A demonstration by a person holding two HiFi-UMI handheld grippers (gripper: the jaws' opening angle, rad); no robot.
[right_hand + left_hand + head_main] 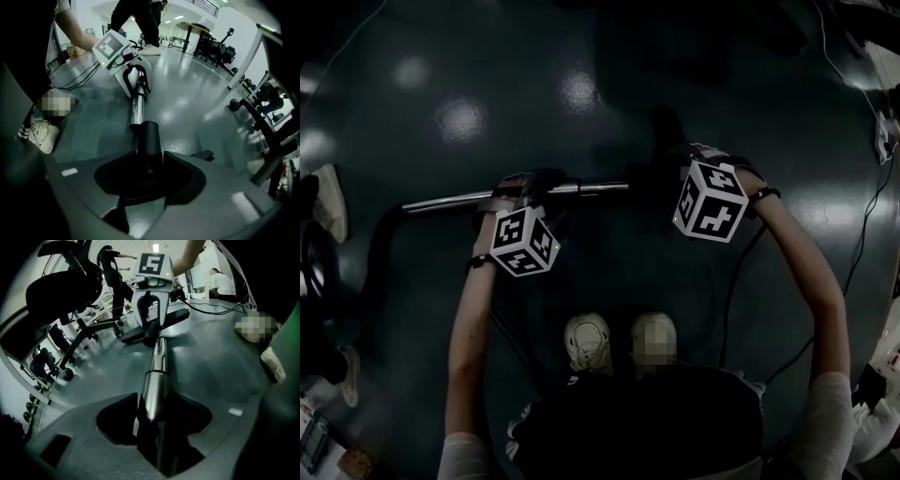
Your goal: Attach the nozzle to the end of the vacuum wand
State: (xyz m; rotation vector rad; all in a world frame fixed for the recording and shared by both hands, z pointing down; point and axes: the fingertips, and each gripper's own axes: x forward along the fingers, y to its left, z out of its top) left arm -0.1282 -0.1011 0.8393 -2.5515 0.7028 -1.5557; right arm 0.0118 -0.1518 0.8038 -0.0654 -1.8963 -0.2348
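Observation:
The chrome vacuum wand [581, 187] lies level on the dark floor, running left to right in the head view. My left gripper [511, 194] is down on its middle. In the left gripper view the wand [157, 362] runs between the jaws [151, 427], whose dark fingers lie against both its sides. The black nozzle [149, 140] stands by the wand's right end [137, 110]. Its neck sits between the jaws of my right gripper [149, 164], which is open around it. Whether the neck touches the wand's end I cannot tell.
My shoes [589, 342] stand just behind the wand. A black cable [741, 272] runs over the floor at right. An office chair [70, 291] stands beyond the wand, and more chair bases [262, 103] lie to the right. Another person's shoe [328, 202] is at far left.

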